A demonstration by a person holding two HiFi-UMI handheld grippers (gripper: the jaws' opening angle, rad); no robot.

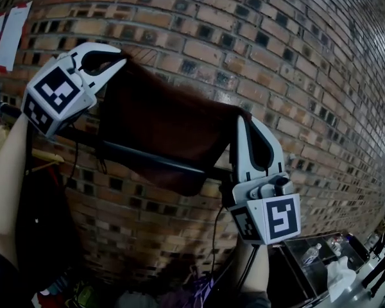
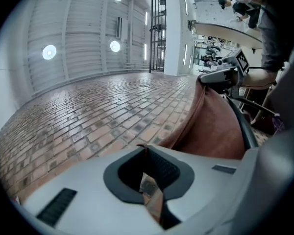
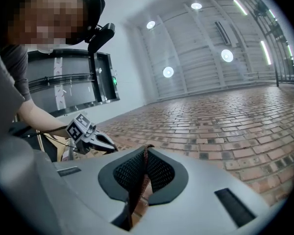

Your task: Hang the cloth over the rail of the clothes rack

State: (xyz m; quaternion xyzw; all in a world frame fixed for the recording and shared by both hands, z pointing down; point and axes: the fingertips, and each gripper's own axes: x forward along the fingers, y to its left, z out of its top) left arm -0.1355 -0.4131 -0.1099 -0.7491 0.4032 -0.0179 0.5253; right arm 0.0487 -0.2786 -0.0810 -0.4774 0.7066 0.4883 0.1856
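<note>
Soft, dark brown cloth (image 1: 163, 124) sags across the thin black rail (image 1: 138, 156) at frame centre (rough brick wall (image 1: 256, 37) behind). The fingers of the left gripper (image 1: 119, 61) and right gripper (image 1: 244, 117) pinch its upper corners.

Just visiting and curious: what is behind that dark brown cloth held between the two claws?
The brick wall stands behind the dark brown cloth; the cloth hides the bricks directly behind it. The black metal rail crosses in front of its lower part, not behind.

Your left gripper (image 1: 119, 61) and right gripper (image 1: 243, 117) pinch the cloth's (image 1: 163, 124) top corners; the rail (image 1: 147, 158) crosses its lower half.
</note>
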